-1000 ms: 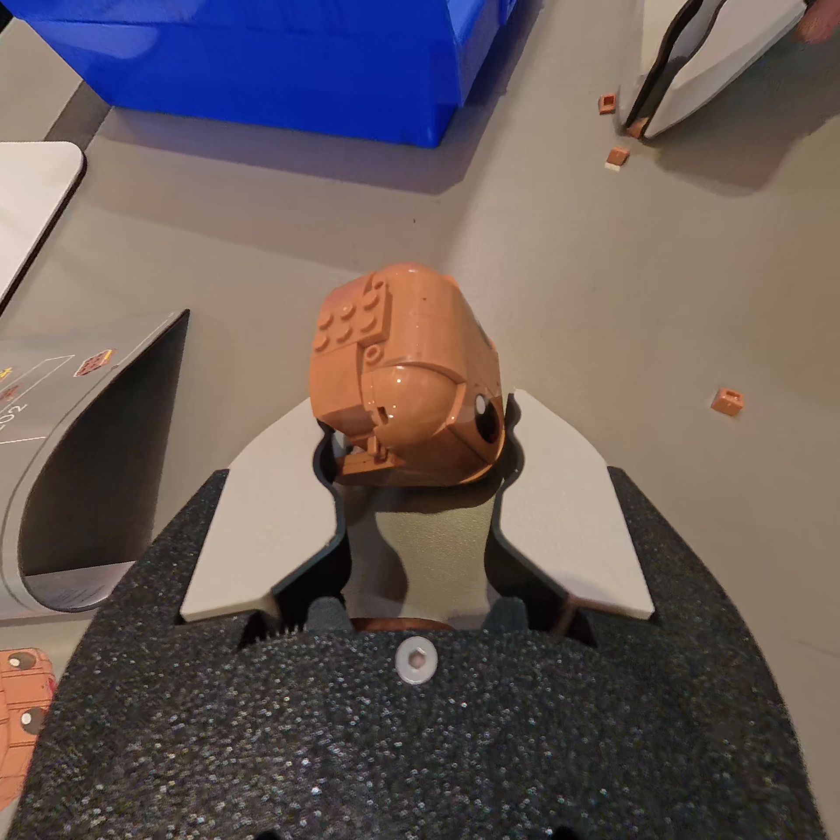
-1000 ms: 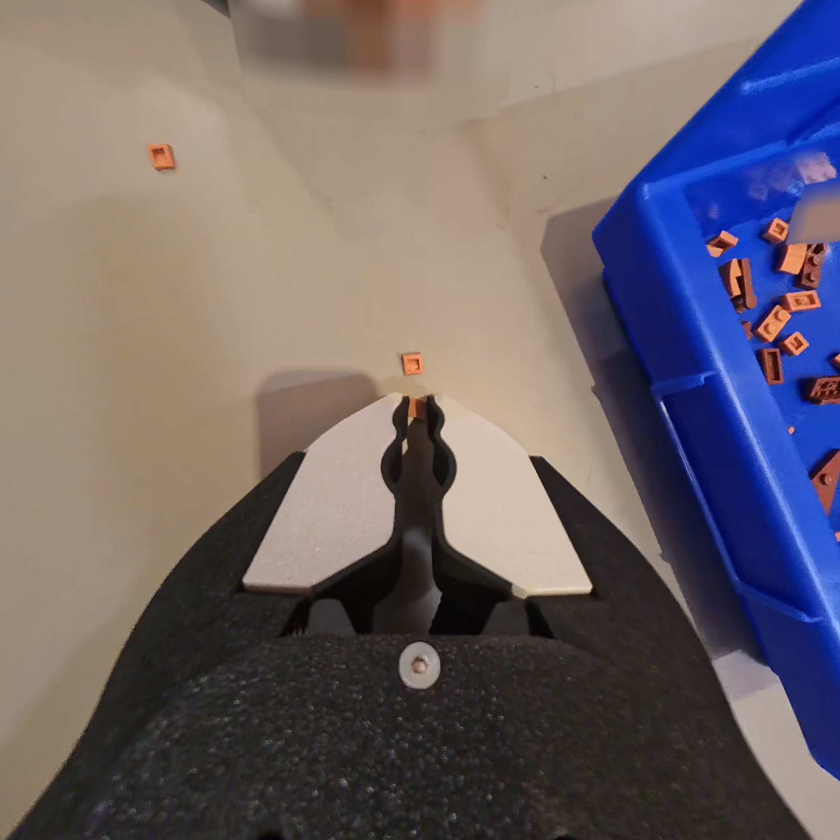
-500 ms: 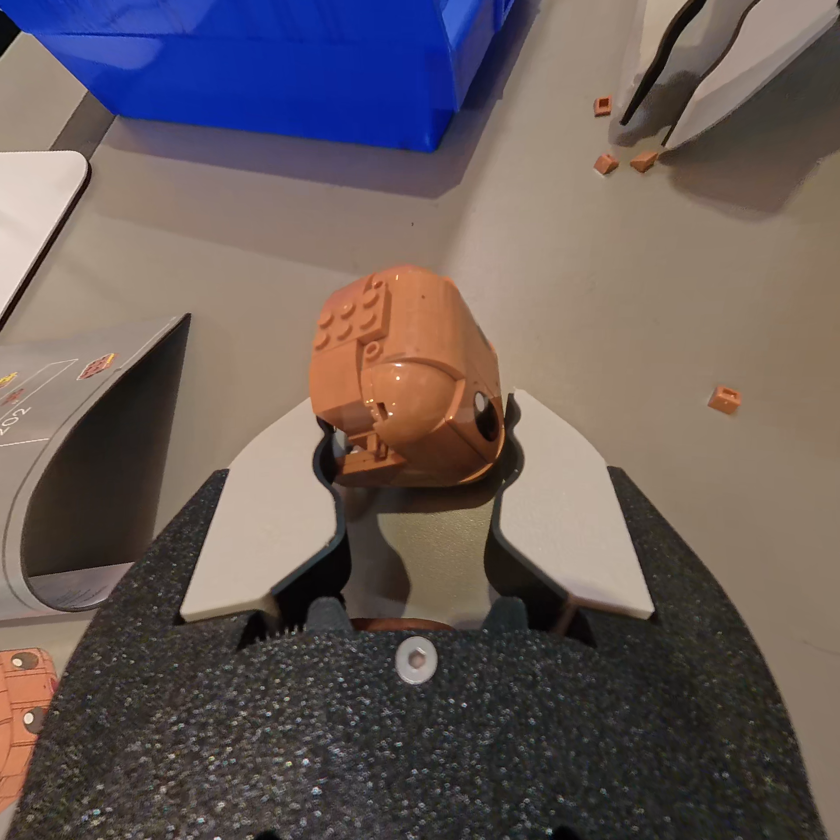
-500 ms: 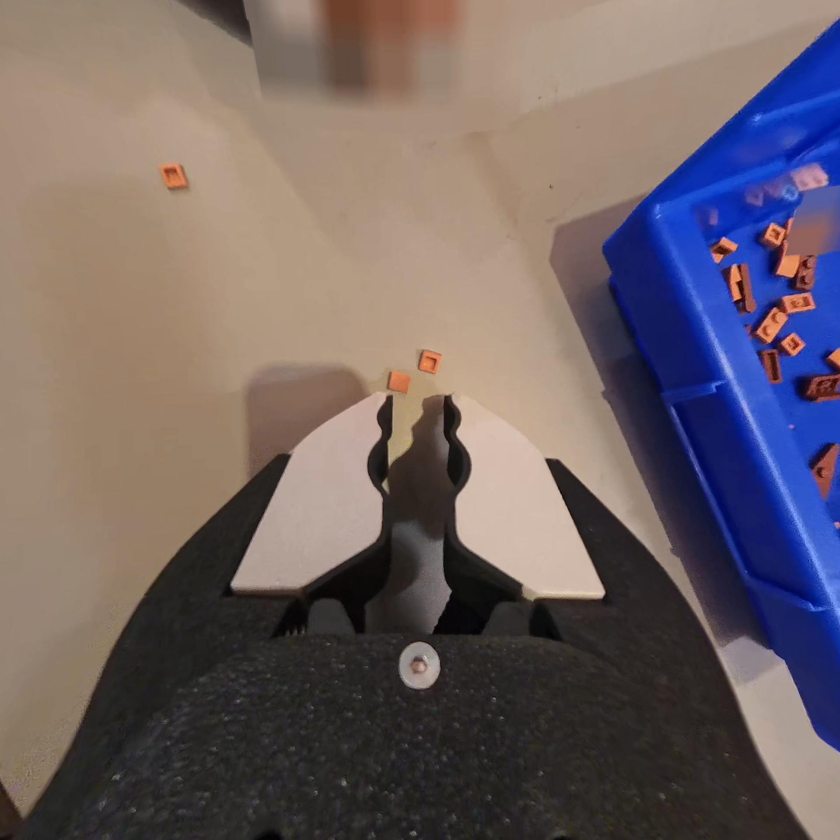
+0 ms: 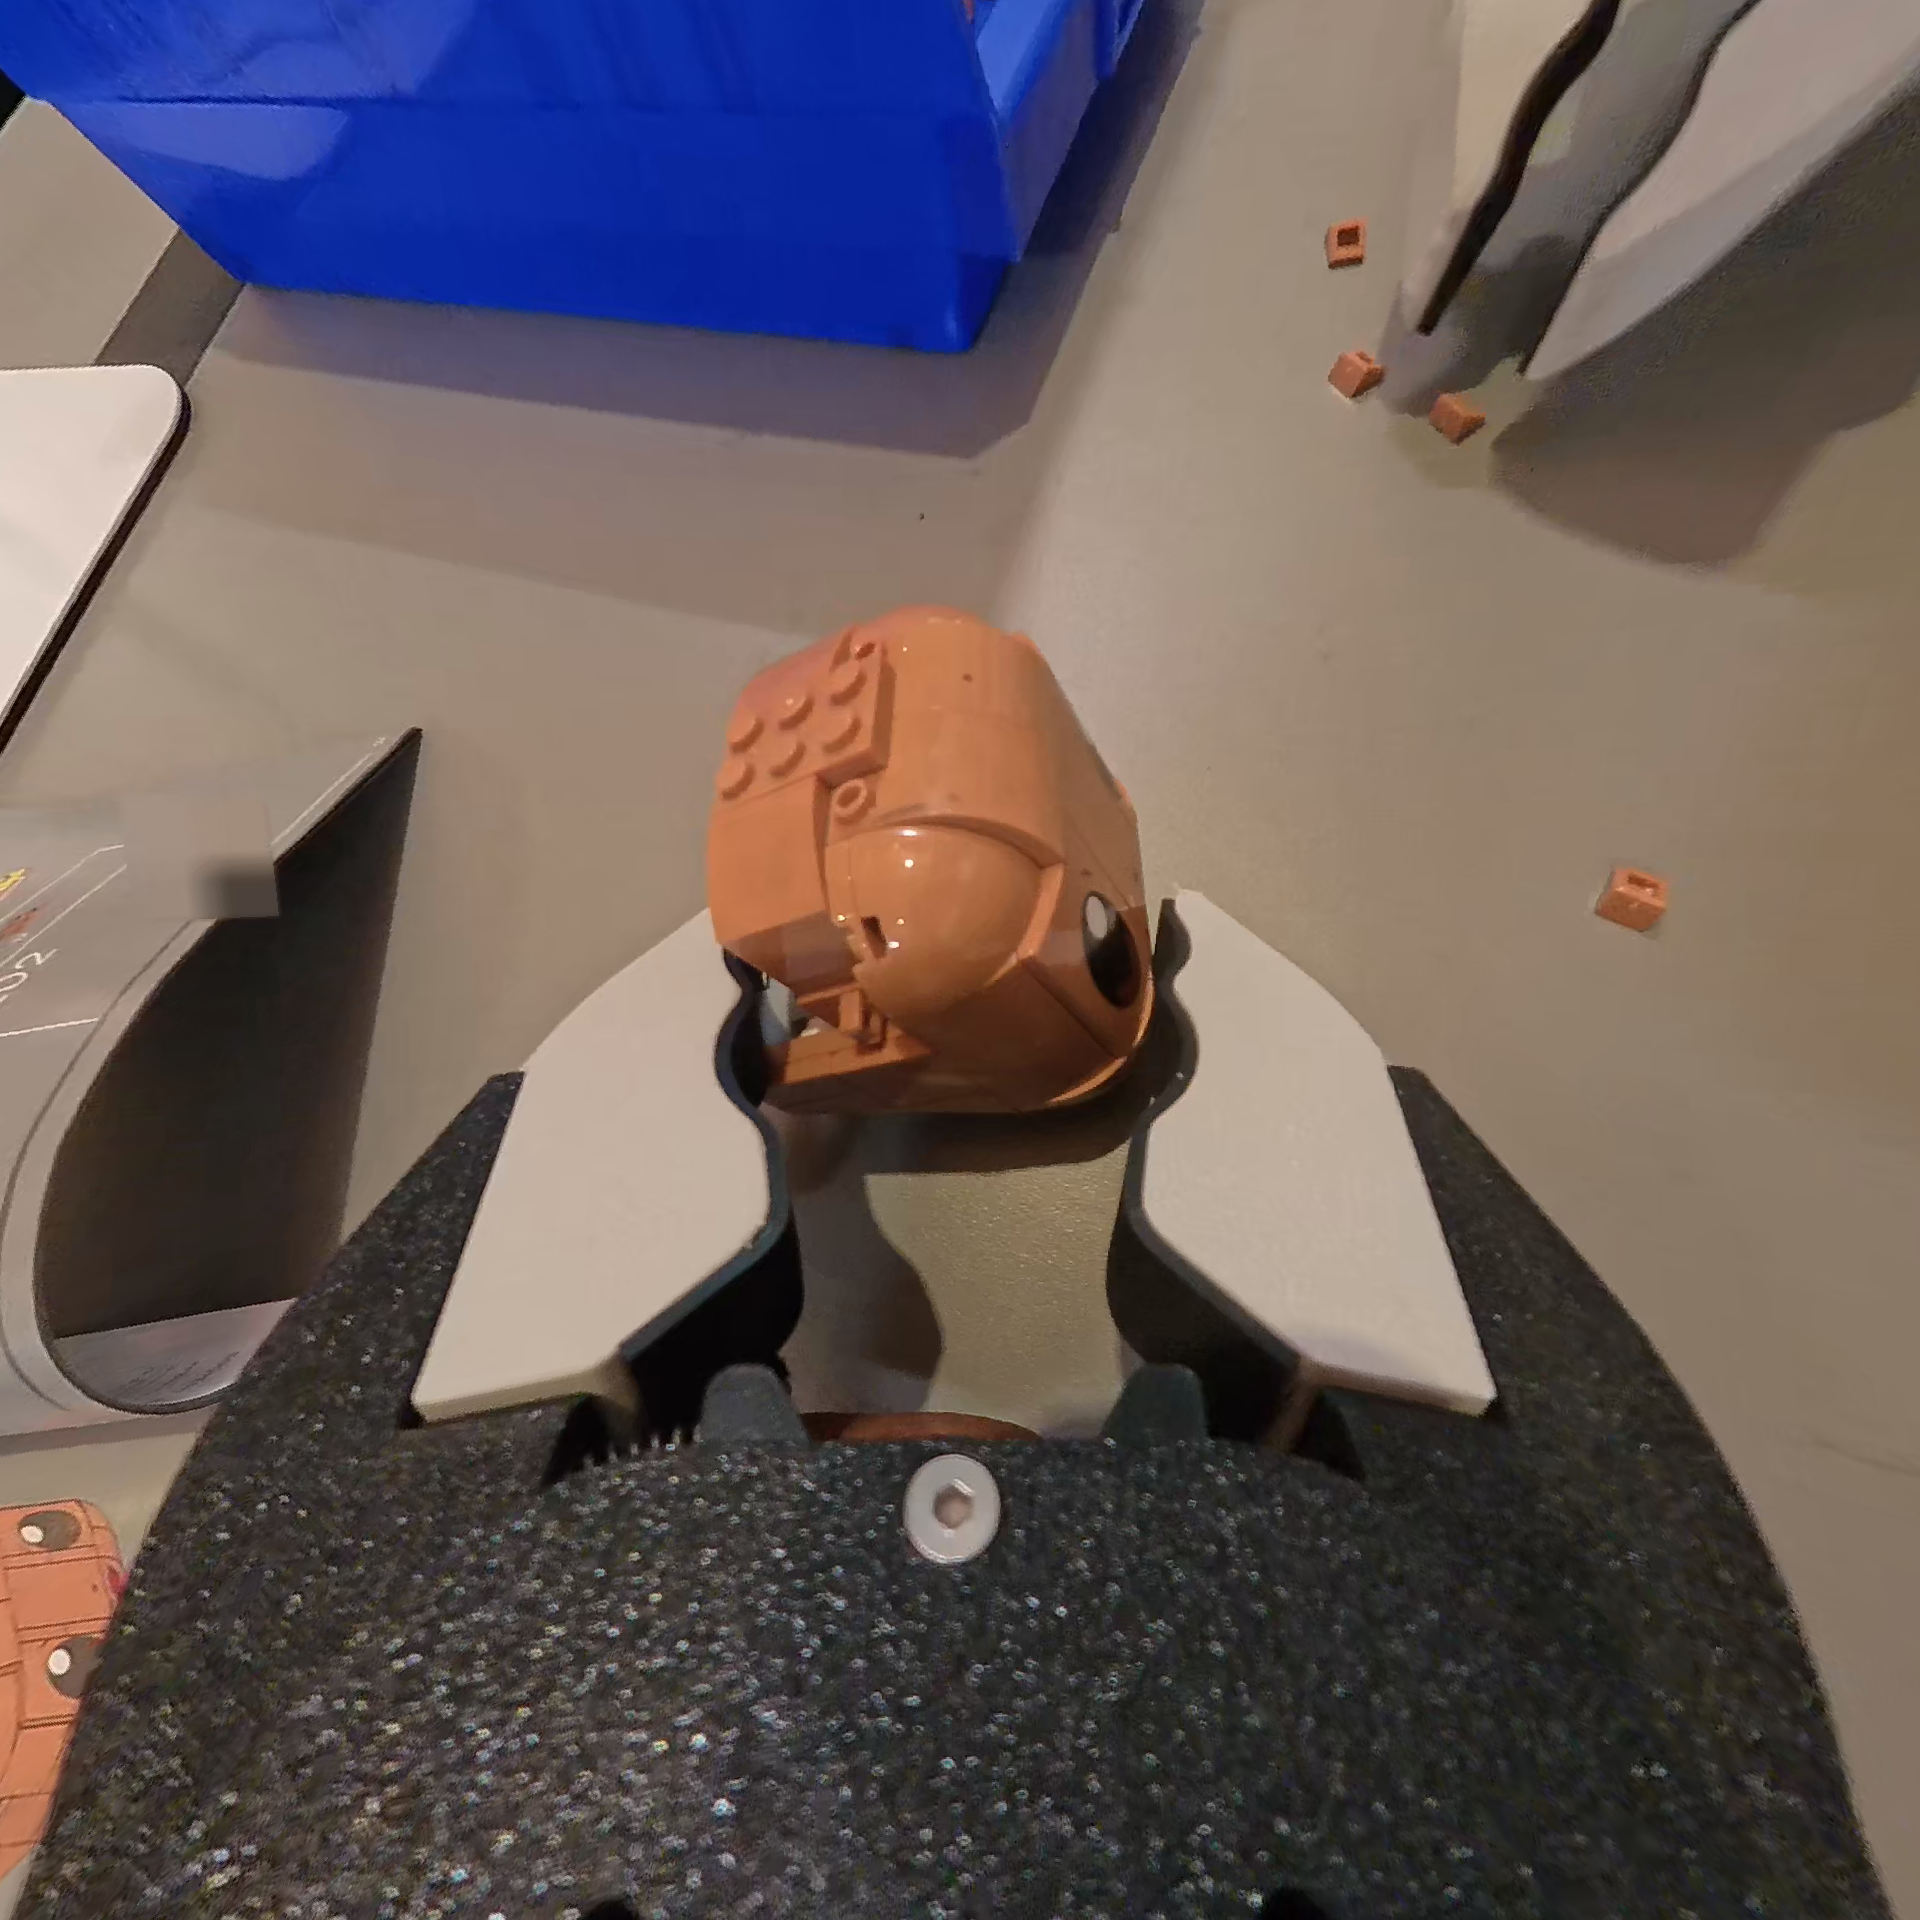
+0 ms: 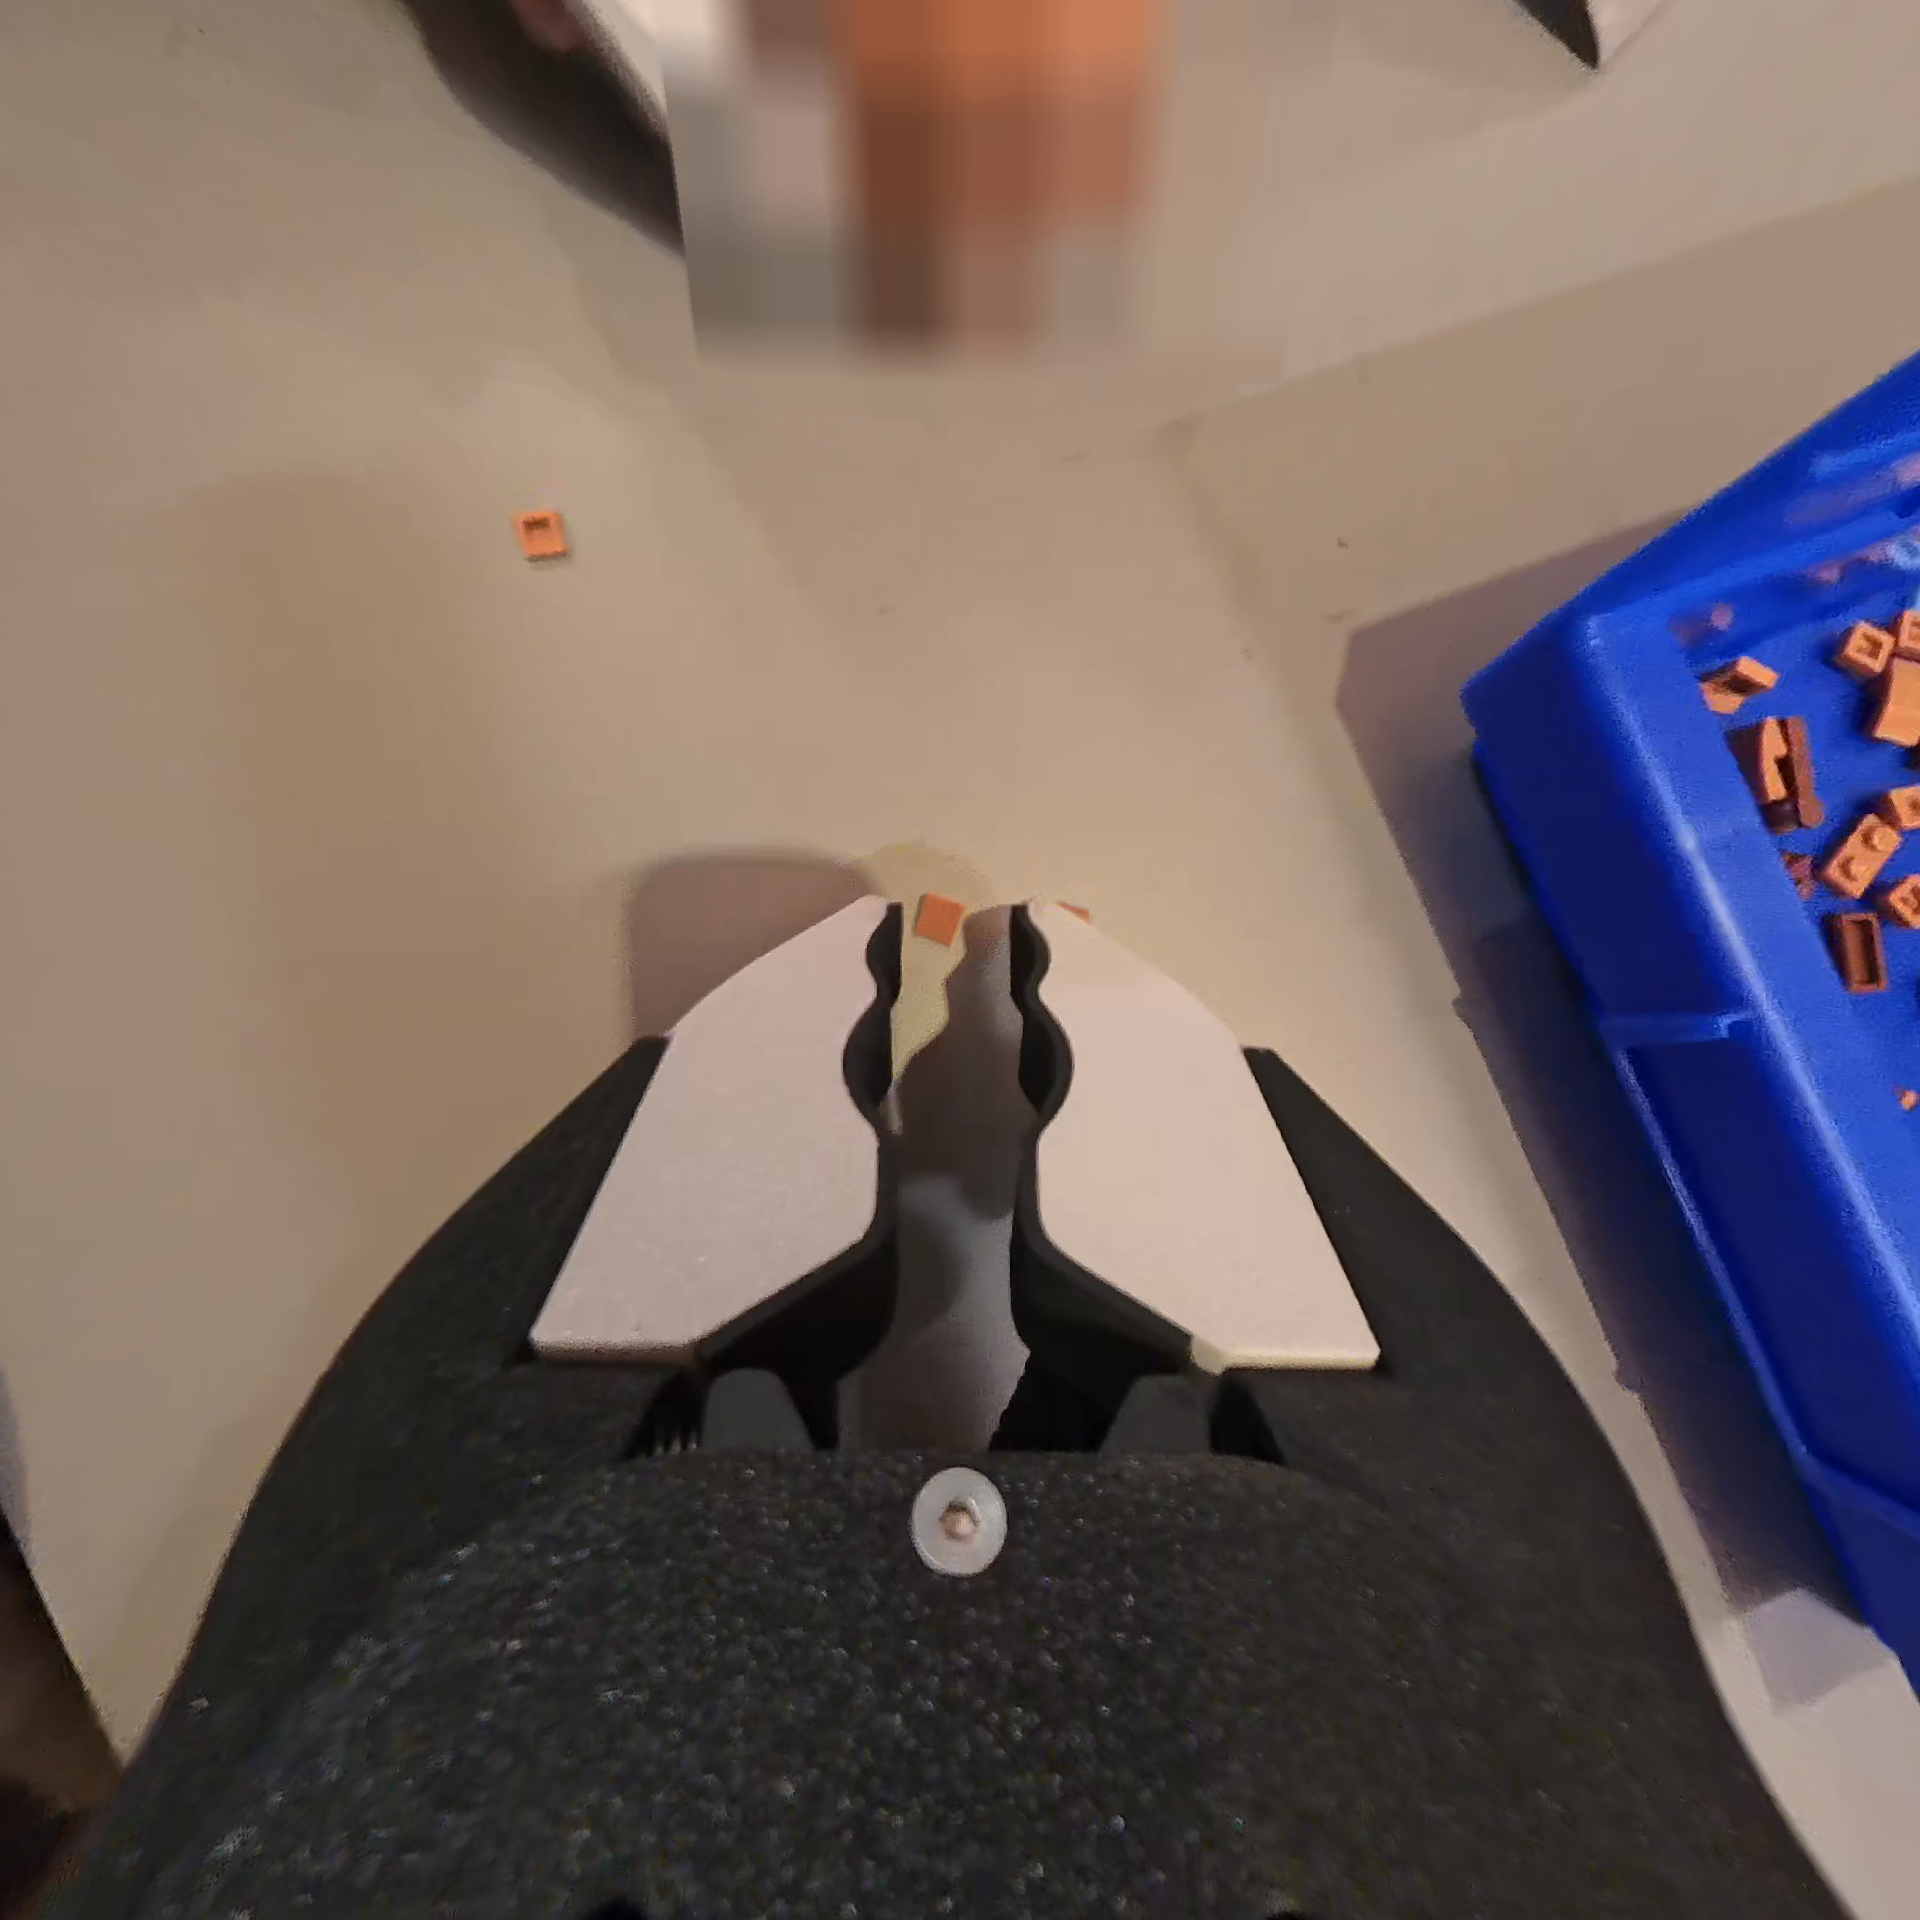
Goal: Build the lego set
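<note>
My left gripper is shut on a rounded brown lego model with a studded plate on top and a black-and-white eye, held just above the grey table. My right gripper is open, tips down at the table. A small orange tile lies between its fingertips, and a second one peeks from behind the right finger. In the left wrist view the right gripper shows at the top right, with small orange pieces at its tips and another just beyond.
A blue bin of several small brown pieces stands to the right; it also shows in the left wrist view. A lone orange piece lies apart. A curled instruction booklet and a white board lie left.
My right gripper, shut on a small orange piece a second ago, has opened and let it drop to the table, then shifted slightly so the piece lies between its tips. The left gripper has not moved.
</note>
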`<state>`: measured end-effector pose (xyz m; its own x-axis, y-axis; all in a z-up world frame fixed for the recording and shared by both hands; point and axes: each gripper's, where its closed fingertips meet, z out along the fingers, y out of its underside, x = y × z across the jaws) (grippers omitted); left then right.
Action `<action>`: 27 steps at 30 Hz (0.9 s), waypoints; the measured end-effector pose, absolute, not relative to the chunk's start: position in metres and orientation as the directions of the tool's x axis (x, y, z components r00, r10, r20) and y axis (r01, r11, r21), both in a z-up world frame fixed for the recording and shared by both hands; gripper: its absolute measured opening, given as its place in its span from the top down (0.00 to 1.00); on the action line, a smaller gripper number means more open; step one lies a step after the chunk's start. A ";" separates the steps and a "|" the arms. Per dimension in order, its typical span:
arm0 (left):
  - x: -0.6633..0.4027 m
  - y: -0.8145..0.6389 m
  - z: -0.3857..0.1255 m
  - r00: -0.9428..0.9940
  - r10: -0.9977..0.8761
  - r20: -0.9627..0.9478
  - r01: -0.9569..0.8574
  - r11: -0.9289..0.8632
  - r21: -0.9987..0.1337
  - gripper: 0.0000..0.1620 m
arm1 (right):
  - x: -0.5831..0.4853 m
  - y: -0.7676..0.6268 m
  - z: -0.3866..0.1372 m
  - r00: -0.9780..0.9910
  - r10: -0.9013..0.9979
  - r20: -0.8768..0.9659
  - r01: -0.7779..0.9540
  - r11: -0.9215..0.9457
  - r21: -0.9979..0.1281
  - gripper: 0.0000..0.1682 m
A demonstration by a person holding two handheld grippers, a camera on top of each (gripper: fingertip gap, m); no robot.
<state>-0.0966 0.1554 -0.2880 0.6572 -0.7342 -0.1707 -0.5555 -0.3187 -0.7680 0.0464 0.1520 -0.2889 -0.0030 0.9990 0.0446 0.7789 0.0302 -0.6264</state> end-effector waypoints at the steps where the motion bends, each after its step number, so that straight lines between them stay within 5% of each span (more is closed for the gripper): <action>1: -0.096 0.155 -0.288 0.653 -0.737 -0.173 -0.557 -0.314 -0.768 0.56 | 0.046 0.152 -0.290 0.011 0.999 0.035 0.785 0.013 -0.619 0.89; 13: -0.087 0.147 -0.288 0.595 -0.785 -0.171 -0.579 -0.272 -0.768 0.56 | 0.039 0.147 -0.298 0.000 1.000 0.006 0.799 0.004 -0.601 0.95; 21: -0.073 0.138 -0.287 0.531 -0.828 -0.181 -0.599 -0.215 -0.771 0.56 | -0.023 0.138 -0.220 -0.221 0.975 -0.012 0.570 0.119 -0.813 0.95; 27: -0.072 0.136 -0.285 0.514 -0.837 -0.191 -0.599 -0.191 -0.778 0.56 | -0.057 0.135 -0.206 -0.346 0.938 -0.013 0.477 0.164 -0.863 0.96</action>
<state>-0.0715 0.1360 -0.2854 0.5135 -0.8366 -0.1907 -0.5992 -0.1906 -0.7776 -0.0568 0.1346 -0.2062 -0.3456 0.9383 -0.0129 0.4773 0.1639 -0.8633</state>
